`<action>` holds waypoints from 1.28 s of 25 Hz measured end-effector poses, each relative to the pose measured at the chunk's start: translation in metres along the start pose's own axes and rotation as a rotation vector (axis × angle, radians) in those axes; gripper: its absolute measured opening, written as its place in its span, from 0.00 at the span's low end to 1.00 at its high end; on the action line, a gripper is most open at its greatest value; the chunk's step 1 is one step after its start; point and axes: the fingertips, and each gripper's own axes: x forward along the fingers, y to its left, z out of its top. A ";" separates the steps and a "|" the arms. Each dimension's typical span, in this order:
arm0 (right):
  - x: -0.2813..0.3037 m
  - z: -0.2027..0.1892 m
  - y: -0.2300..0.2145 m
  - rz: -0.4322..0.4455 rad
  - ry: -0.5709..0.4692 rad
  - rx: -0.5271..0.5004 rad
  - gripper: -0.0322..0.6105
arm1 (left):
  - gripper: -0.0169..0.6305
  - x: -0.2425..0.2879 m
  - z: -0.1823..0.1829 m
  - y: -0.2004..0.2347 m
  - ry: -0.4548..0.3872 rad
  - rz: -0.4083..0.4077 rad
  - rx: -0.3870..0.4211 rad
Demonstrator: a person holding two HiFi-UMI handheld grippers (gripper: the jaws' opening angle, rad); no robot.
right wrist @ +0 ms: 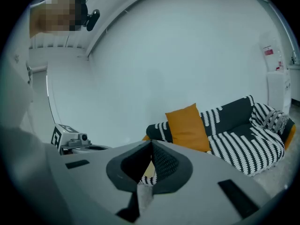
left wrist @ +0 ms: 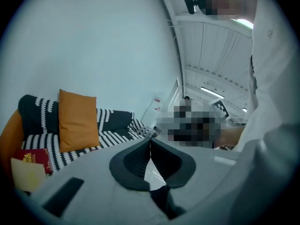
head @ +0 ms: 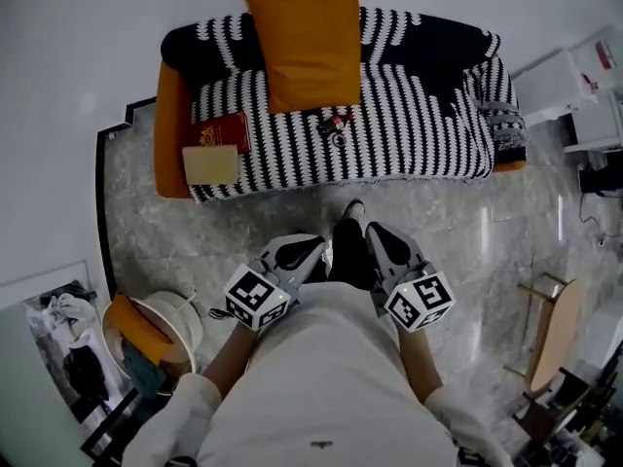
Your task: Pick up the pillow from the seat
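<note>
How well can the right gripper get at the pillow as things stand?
Probably not yet. The right gripper is shut and held by the person's body, with floor between it and the sofa. Nothing covers the pillow leaning on the backrest, so the way looks free.

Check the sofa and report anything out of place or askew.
Nothing looks damaged or spilled. The orange pillow stands upright against the back of the sofa. Minor clutter: a red book and a cream book lie at one end, a small dark object sits mid-seat, and the striped throw leaves the armrest there bare.
</note>
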 end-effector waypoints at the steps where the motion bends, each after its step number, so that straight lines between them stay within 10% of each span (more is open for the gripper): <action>1: 0.000 0.000 -0.004 -0.004 0.002 0.006 0.06 | 0.05 0.004 -0.001 0.000 0.011 -0.008 0.002; 24: 0.083 0.103 -0.131 0.184 -0.020 0.026 0.06 | 0.05 0.148 0.102 0.065 0.023 0.110 0.047; 32: 0.098 0.116 -0.179 0.265 0.044 0.049 0.06 | 0.05 0.190 0.126 0.089 -0.044 0.281 -0.015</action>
